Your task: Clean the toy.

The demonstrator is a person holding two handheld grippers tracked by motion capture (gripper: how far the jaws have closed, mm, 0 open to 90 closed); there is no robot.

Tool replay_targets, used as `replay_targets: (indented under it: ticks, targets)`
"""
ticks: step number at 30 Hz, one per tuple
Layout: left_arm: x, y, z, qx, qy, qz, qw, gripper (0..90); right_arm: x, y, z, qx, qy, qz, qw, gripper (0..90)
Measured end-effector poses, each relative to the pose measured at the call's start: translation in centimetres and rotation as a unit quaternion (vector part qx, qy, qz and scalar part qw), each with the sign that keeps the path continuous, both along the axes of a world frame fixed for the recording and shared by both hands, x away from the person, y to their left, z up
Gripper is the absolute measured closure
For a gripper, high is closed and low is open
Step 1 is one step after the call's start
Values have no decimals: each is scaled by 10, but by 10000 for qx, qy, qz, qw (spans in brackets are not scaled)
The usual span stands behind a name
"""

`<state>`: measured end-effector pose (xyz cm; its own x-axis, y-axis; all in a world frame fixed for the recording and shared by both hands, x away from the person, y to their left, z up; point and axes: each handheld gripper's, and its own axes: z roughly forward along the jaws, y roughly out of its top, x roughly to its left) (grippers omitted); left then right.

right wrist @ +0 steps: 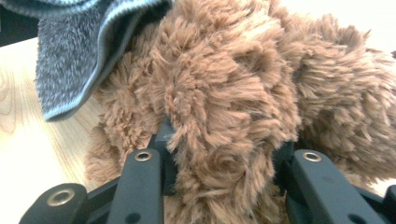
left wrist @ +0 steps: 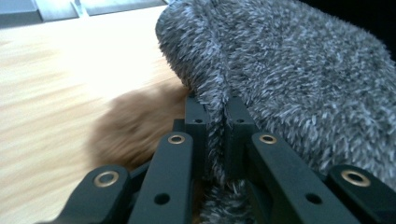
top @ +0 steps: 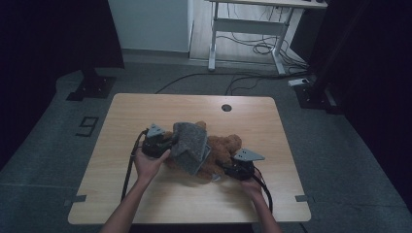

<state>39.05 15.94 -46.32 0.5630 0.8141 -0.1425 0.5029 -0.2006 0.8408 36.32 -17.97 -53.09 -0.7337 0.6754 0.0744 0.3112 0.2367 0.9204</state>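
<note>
Centrally, left claw (left wrist: 215,140) clamped on grey cloth (left wrist: 299,79), right claw (right wrist: 224,163) clamped on brown plush bear (right wrist: 243,93), table (top: 145,109) edges well apart.

Brown plush bear (top: 221,150) lying mid-table, grey fuzzy cloth (top: 189,145) draped over it.

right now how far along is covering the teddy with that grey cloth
Partly done. The grey fleece cloth already lies over the middle of the brown teddy bear. In hand: the left gripper is shut on a fold of the cloth, and the right gripper clamps a plush limb of the bear. Left to do: the bear's right side is still bare on the table.
</note>
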Motion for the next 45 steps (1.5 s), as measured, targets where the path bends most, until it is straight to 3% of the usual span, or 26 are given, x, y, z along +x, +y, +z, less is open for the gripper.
replay_targets:
  ticks: [3,7,13,14,16,19,23,26,28,30,33,36,38,41,45]
  targets:
    - [-2,11,-2,-12,20,112,9999,823,0,-1,-1,37,24,18,10000,602]
    - [-5,24,-7,142,5,263,9996,825,1,-3,-2,91,62,52,9999,601]
    - [3,39,-30,200,464,447,9977,827,2,-4,-3,141,75,95,9998,601]
    - [2,42,-33,125,532,435,9976,828,2,-5,-3,143,77,101,9998,601]
    - [-2,43,-29,2,430,425,9982,829,2,-5,-3,131,78,127,9998,601]
    - [-7,41,-9,-145,166,258,9994,829,3,-6,-3,156,89,166,9997,601]
    - [-14,17,26,-240,-218,-92,9994,828,4,-6,-3,173,103,177,9996,601]
    - [-14,-14,41,-307,-348,-438,9980,827,3,-6,-3,176,105,175,9996,601]
    - [-13,-45,48,-329,-354,-758,9960,827,3,-6,-3,177,92,170,9997,601]
    - [-11,-76,50,-323,-355,-1020,9936,826,3,-6,-3,171,100,179,9996,601]
    - [-4,-118,46,-98,-273,-1249,9918,825,2,-6,-3,143,93,180,9997,601]
    - [9,-148,27,277,60,-1227,9920,824,1,-6,-3,134,65,169,9997,601]
    - [14,-151,15,436,131,-1163,9922,823,0,-6,-3,102,77,170,9998,600]
    - [17,-138,8,140,231,-1090,9937,823,1,-6,-4,63,127,166,9998,599]
    - [13,-109,9,357,52,-755,9965,825,0,-6,-4,82,139,144,9998,599]
